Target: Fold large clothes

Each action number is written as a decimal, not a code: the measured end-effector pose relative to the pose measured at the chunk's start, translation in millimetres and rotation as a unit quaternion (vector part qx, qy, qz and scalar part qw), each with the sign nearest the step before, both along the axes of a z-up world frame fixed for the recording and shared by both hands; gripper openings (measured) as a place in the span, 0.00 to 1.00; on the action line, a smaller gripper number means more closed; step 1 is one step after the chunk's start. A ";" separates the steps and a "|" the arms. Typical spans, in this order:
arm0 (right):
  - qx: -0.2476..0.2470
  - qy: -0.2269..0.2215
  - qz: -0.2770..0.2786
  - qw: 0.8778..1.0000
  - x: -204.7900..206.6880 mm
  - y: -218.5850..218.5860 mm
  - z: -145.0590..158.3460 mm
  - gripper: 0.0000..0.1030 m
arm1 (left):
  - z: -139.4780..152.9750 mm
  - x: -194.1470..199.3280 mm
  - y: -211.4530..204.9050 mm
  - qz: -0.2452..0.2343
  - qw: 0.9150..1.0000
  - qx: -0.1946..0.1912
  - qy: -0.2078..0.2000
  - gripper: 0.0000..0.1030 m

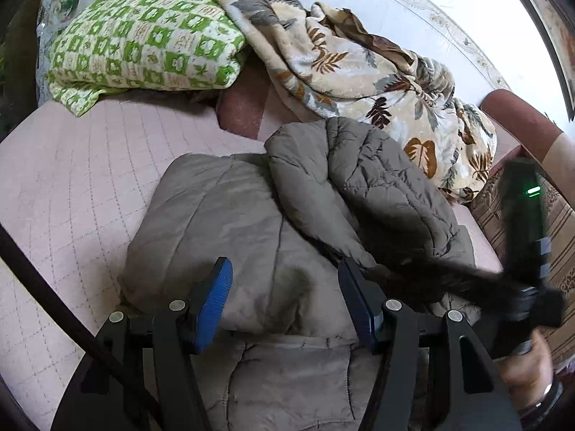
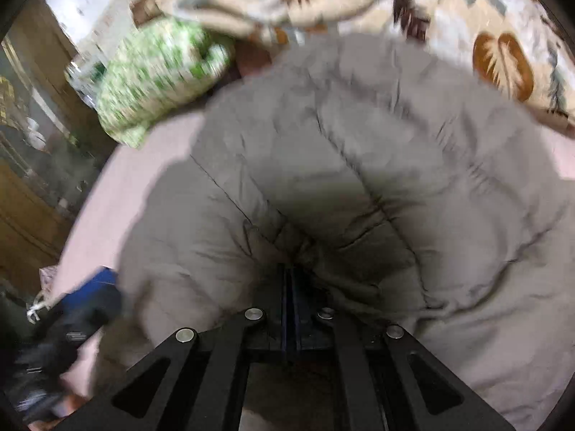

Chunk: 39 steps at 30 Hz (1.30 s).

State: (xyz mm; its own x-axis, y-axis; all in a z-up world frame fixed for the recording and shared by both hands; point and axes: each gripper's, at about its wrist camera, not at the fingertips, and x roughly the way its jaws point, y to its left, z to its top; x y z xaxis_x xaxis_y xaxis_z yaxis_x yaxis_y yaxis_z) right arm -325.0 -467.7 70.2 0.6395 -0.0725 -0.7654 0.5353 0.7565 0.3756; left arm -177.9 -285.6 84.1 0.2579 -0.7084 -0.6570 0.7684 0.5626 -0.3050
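A grey-brown padded jacket (image 1: 230, 215) lies on the pink quilted bed cover (image 1: 72, 186), with one part (image 1: 373, 179) folded over its right half. My left gripper (image 1: 287, 291) hovers low over the jacket's near end, jaws apart, its blue pads (image 1: 215, 294) on either side of a bulge of fabric without pressing it. My right gripper (image 2: 291, 276) is shut on a bunched fold of the jacket (image 2: 359, 151). In the left wrist view the right gripper (image 1: 521, 251) is blurred at the right, by a dark fur trim (image 1: 449, 280). The left gripper (image 2: 90, 298) shows blurred at lower left in the right wrist view.
A folded green checked quilt (image 1: 143, 43) and a leaf-patterned blanket (image 1: 359, 72) lie at the far side of the bed. A reddish padded edge (image 1: 517, 122) and a striped cushion (image 1: 560, 244) are at the right. Wooden furniture (image 2: 28, 215) stands beyond the bed's left edge.
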 end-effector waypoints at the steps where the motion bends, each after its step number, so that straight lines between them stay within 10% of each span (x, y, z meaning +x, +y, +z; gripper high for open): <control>1: -0.012 -0.010 -0.003 1.000 -7.1 -2.1 10.6 0.04 | 3.2 0.2 -2.4 -0.005 1.000 -0.002 -0.001 0.59; 13: -0.041 0.011 -0.094 0.995 -76.4 -69.7 11.7 0.04 | 3.1 16.3 -53.7 -0.039 0.999 0.003 0.013 0.59; 18: -0.055 0.041 -0.076 0.995 -70.2 -63.8 -7.7 0.04 | -31.0 16.0 -76.0 -0.039 0.996 0.072 0.017 0.59; 24: -0.020 0.049 -0.071 0.996 -66.7 -69.4 -32.5 0.04 | -39.8 -4.6 -78.2 -0.038 0.993 0.098 -0.047 0.59; 31: -0.066 0.004 -0.068 0.996 -75.8 -39.3 8.5 0.04 | -19.4 -20.5 -59.2 -0.031 0.995 0.073 -0.064 0.59; 39: 0.009 0.021 -0.075 0.997 -77.9 -30.1 -9.4 0.05 | -6.0 -56.6 -27.8 -0.039 0.989 0.092 -0.111 0.59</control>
